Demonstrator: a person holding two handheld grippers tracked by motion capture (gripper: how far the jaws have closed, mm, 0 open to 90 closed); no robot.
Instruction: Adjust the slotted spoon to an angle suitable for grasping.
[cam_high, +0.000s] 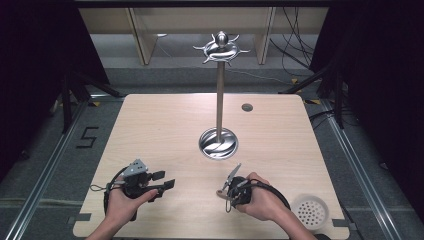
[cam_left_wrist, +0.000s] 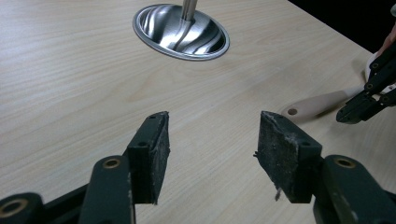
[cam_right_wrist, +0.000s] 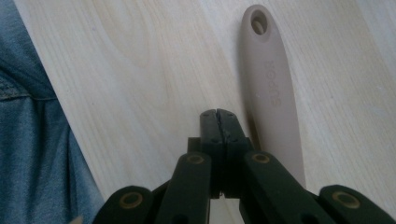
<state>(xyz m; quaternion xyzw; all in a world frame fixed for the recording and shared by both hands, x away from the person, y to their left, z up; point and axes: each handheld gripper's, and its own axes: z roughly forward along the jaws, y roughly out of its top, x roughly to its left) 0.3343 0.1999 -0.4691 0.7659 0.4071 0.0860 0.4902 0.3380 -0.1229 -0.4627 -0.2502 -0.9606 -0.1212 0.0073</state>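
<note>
A pale wooden table (cam_high: 165, 125) stands on a grey floor between dark curtains, with a numeral 5 marked on the floor at its left and cables trailing at the back. At the near left edge, a hand (cam_high: 120, 202) holds the left gripper (cam_high: 162, 182) low over the bare wood, its pads (cam_left_wrist: 156, 149) standing wide apart with nothing between them. A tall metal stand (cam_high: 219, 100) with hooked arms at its top rises from a round dished base at the table's centre. To the right, the right gripper (cam_right_wrist: 219, 123) is pressed shut and empty, tips just beside a beige utensil handle (cam_right_wrist: 271, 93) lying flat on the table. The right hand (cam_high: 262, 200) angles inward; a white perforated strainer (cam_high: 310, 210) sits at the near right corner.
</note>
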